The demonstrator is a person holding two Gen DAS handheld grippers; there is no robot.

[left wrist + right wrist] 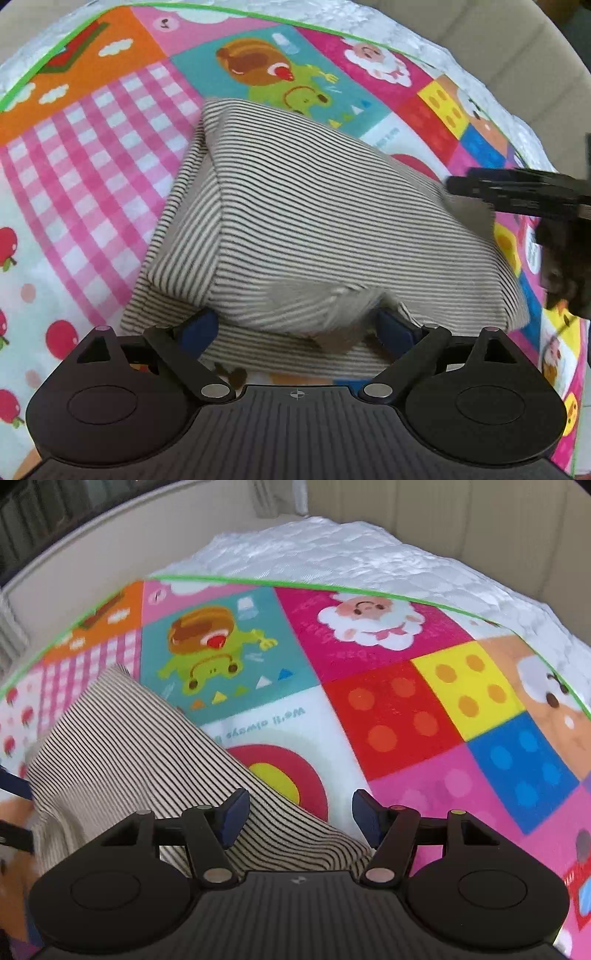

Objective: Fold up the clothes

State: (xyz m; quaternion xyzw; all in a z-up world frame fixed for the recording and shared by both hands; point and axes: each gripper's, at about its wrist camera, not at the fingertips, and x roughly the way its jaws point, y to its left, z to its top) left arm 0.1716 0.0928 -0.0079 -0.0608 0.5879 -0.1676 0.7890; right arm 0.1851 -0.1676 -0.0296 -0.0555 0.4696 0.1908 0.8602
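Striped knit garment folded into bundle on play mat, between fingers of left tongs, wide, gripping nothing. Right tongs wide, over garment's edge. Judged: final tidy; next, press flat.

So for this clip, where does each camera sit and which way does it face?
Left wrist: on the left tool, looking forward and down at the folded striped shirt; its open blue fingers flank the near edge, and the right tool enters from the right.
Right wrist: on the right tool, open above the shirt's right edge, facing the mat.
Both show the shirt and mat.
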